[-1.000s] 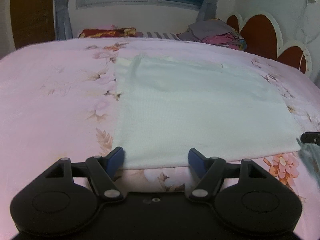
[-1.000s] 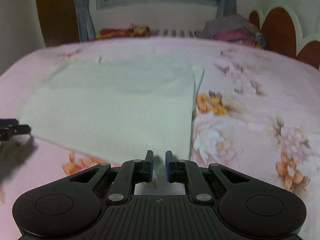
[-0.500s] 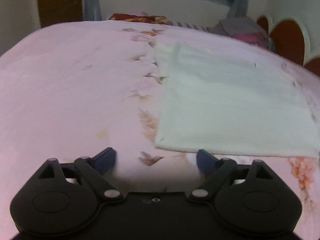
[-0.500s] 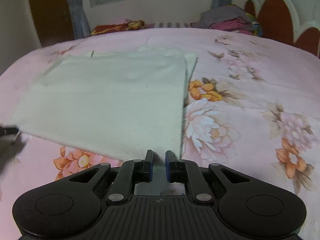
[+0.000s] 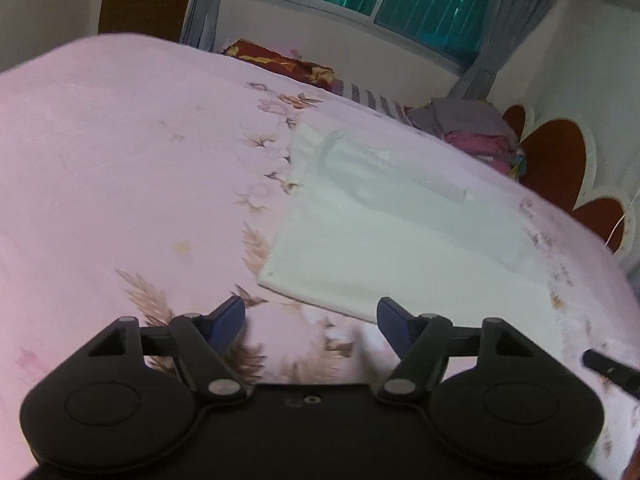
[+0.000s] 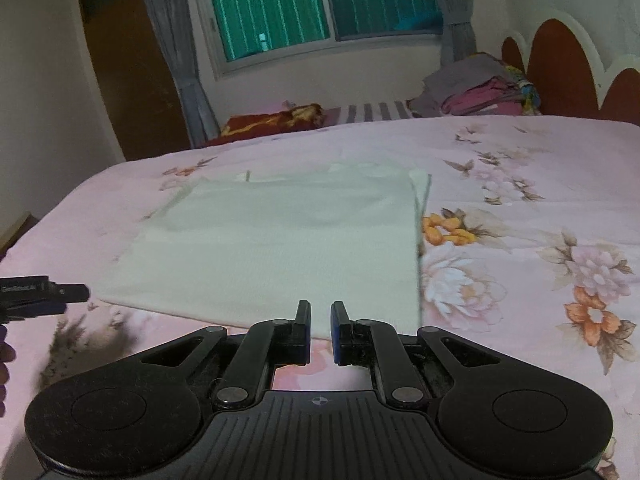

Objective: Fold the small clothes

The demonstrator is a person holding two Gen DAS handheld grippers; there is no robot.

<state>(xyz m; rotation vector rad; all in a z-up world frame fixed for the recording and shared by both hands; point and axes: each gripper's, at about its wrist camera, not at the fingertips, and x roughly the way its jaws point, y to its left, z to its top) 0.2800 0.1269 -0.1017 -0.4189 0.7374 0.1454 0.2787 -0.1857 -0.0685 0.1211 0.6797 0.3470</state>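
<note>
Right wrist: right tool [image 6: 320, 330] near-shut, seemingly empty, at cloth [image 6: 280, 248] edge; left tool [image 5: 311, 320] closing, empty

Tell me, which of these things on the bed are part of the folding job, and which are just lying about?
Part of the job:
- white cloth, flat on the bed
- left gripper, jaws closing, nothing between them
- right gripper, shut, empty

Just lying about:
- clothes pile by the headboard
- red pillow
- window, curtains
</note>
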